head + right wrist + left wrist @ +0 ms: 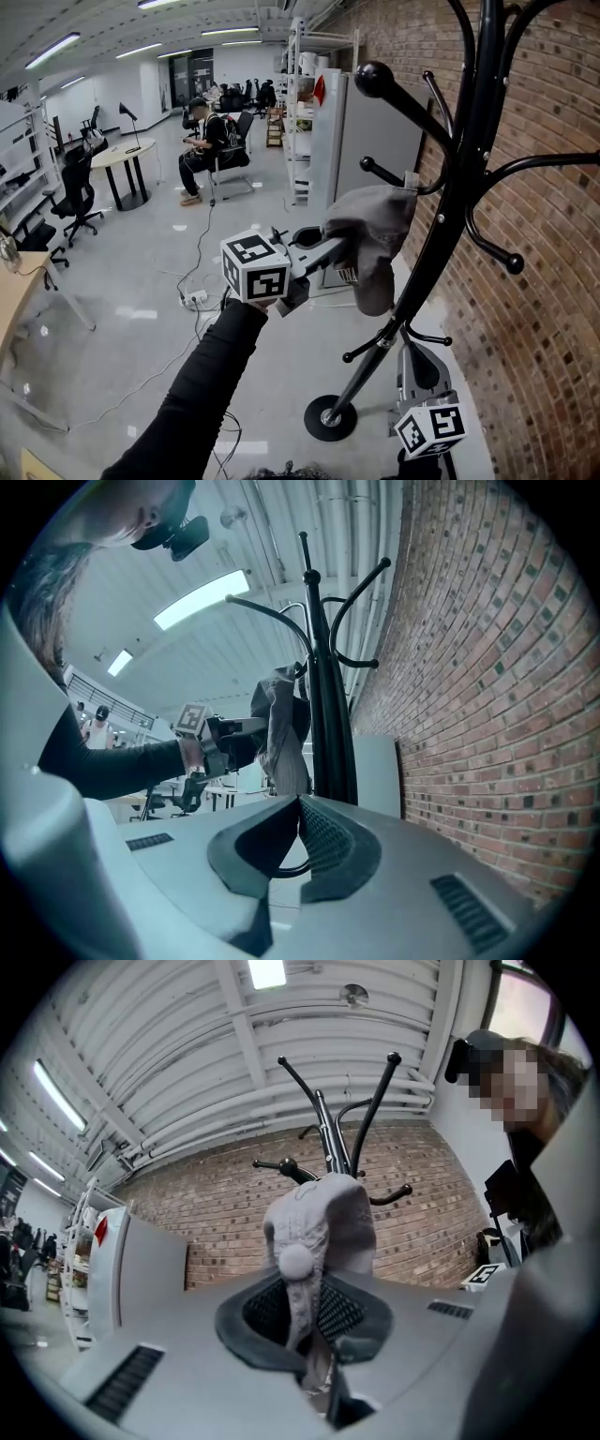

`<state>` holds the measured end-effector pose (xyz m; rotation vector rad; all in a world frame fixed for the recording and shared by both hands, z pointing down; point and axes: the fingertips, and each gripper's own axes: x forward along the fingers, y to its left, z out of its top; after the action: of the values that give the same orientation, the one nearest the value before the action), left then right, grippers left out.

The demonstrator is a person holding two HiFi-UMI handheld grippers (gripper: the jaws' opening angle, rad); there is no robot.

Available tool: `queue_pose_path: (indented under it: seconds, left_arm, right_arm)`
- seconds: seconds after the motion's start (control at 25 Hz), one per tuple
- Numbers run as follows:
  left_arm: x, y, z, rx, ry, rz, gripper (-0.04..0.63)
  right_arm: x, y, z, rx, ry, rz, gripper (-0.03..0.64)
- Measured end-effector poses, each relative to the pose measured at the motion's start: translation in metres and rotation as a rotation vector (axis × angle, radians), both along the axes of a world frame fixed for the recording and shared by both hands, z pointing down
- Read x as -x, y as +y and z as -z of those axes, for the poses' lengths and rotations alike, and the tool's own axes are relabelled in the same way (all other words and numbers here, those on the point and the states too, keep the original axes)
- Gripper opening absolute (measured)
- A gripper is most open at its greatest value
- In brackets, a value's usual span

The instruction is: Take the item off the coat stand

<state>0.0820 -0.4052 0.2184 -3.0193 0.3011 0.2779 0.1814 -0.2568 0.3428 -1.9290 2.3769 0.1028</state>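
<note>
Here, brick wall (553, 281): fills the background past the left gripper's jaws and runs along the right gripper's right side.
Coat stand (441, 216): black, with knob-ended pegs, it rises straight ahead of both grippers, just behind what the left one holds. Its round base stands on the floor near the right gripper.
Cabinet (361, 131): pale, set against the wall, beyond the left gripper and off to its left.
Sleeve (197, 394): black, leading up to the left gripper's marker cube.
Knit hat (319, 1222): grey and ribbed, it stands just ahead of the left gripper's jaws with its crown against the stand at a lower peg. Whether it rests on that peg cannot be told.
Left gripper (307, 1318): raised to peg height, jaws clamped on the hat's lower edge, a strip of knit pinched between the pads.
Right gripper (298, 803): low by the stand's foot, well below the left gripper, pointed at the pole. Its jaws are closed tip to tip with nothing between them.
Pom-pom (298, 1262): a small grey ball on the hat, just ahead of the left gripper's pads.
</note>
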Motion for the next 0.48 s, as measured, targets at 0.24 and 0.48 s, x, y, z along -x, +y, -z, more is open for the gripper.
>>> queue_pose_path:
  seconds: [0.24, 0.48]
  left_arm:
    - [0.027, -0.016, 0.025, -0.027, 0.034, 0.066, 0.031]
    - [0.054, -0.024, 0.047, -0.045, 0.072, 0.123, 0.03]
  right_arm:
    - [0.004, 0.001, 0.003, -0.008, 0.005, 0.004, 0.009]
    - [0.005, 0.002, 0.004, -0.007, 0.008, 0.008, 0.009]
